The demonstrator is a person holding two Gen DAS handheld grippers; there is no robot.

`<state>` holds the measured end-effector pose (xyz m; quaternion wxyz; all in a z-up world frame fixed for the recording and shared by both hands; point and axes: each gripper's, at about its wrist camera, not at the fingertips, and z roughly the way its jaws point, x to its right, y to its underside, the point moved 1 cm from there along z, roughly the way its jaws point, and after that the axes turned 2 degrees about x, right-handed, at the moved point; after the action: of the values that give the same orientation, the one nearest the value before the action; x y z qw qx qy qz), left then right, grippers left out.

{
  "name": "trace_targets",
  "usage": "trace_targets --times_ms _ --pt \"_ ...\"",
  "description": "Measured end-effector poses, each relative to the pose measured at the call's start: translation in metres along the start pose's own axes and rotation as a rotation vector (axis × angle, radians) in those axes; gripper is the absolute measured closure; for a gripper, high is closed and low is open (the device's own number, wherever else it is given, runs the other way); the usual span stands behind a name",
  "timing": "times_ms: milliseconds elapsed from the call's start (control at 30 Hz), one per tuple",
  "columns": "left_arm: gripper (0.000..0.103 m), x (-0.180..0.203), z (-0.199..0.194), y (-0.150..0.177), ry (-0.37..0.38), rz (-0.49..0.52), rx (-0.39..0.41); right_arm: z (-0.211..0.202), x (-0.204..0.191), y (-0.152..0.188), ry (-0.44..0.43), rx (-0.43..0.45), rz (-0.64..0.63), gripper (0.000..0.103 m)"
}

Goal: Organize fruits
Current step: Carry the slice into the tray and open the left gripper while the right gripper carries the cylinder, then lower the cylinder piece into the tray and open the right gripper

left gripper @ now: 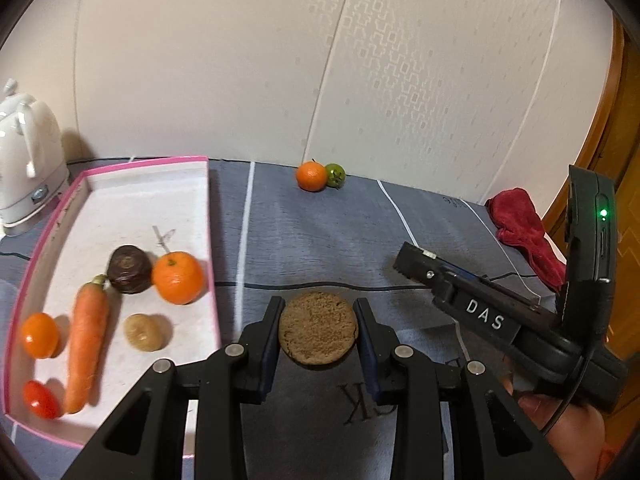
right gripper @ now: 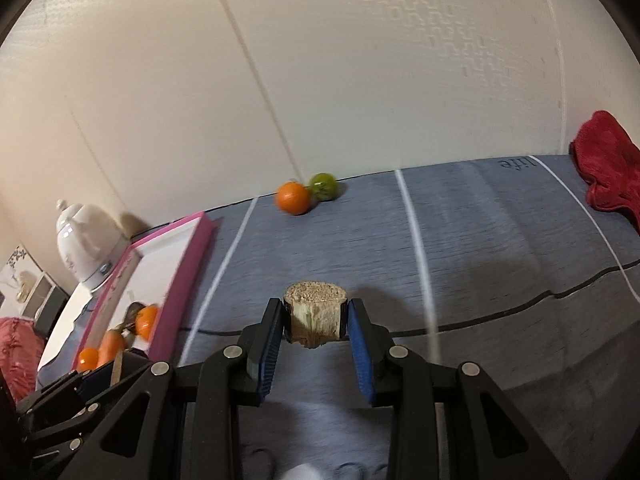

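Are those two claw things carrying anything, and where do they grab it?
Left gripper clamps a brown round disc by its edges; right gripper clamps a tan stubby chunk by its sides.

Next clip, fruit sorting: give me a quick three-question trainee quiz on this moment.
1. True or false: the carrot lies inside the pink-rimmed tray.
2. What sits touching the green fruit by the wall? A: an orange fruit; B: a red cloth; C: a white kettle.
3. What does the left claw grip?

Key: 1 true; 2 A; 3 a brown round piece, pressed between both fingers.
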<state>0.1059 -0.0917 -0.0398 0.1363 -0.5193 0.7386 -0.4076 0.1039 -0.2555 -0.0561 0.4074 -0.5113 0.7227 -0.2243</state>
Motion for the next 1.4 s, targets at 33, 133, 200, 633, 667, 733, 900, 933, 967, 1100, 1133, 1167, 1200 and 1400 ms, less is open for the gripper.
trace_targets --times_ms 33,133,200,633,667,733,900,933,967,1100,1133,1167,1200,1400 --pt "0.068 -0.003 -0.005 0.0 -0.001 -0.004 0.005 -0.001 -0.005 0.001 -0.009 -0.002 -0.002 0.07" --pt "0.068 -0.01 -0.014 0.001 -0.003 -0.011 0.01 -0.004 -0.019 0.002 -0.029 0.0 -0.013 0.07" --pt "0.068 -0.017 -0.022 0.002 -0.001 -0.022 0.016 -0.004 -0.027 0.003 -0.039 0.001 -0.02 0.07" --pt "0.068 -0.061 -0.052 0.004 -0.048 -0.064 0.041 0.001 -0.077 0.011 -0.096 -0.017 -0.078 0.07" --pt "0.068 -0.065 -0.054 0.003 -0.051 -0.069 0.044 0.001 -0.081 0.011 -0.099 -0.017 -0.084 0.07" --pt "0.068 -0.073 -0.058 0.002 -0.056 -0.079 0.05 0.003 -0.088 0.012 -0.108 -0.02 -0.092 0.07" --pt "0.068 -0.092 -0.065 -0.001 -0.083 -0.1 0.071 0.008 -0.108 0.01 -0.125 -0.025 -0.122 0.07" --pt "0.068 -0.098 -0.067 -0.003 -0.091 -0.108 0.079 0.009 -0.111 0.01 -0.127 -0.026 -0.128 0.07" --pt "0.068 -0.101 -0.068 -0.004 -0.096 -0.112 0.083 0.01 -0.114 0.009 -0.129 -0.027 -0.133 0.07" --pt "0.068 -0.117 -0.07 -0.011 -0.111 -0.128 0.093 0.014 -0.127 0.008 -0.143 -0.031 -0.153 0.07" --pt "0.068 -0.121 -0.07 -0.013 -0.118 -0.13 0.095 0.014 -0.13 0.007 -0.146 -0.031 -0.157 0.07" --pt "0.068 -0.124 -0.07 -0.014 -0.122 -0.134 0.096 0.014 -0.132 0.007 -0.149 -0.031 -0.158 0.07" --pt "0.068 -0.128 -0.07 -0.014 -0.125 -0.14 0.096 0.014 -0.133 0.006 -0.151 -0.03 -0.16 0.07" --pt "0.068 -0.146 -0.068 -0.008 -0.145 -0.169 0.077 0.017 -0.142 0.007 -0.164 -0.041 -0.173 0.07"
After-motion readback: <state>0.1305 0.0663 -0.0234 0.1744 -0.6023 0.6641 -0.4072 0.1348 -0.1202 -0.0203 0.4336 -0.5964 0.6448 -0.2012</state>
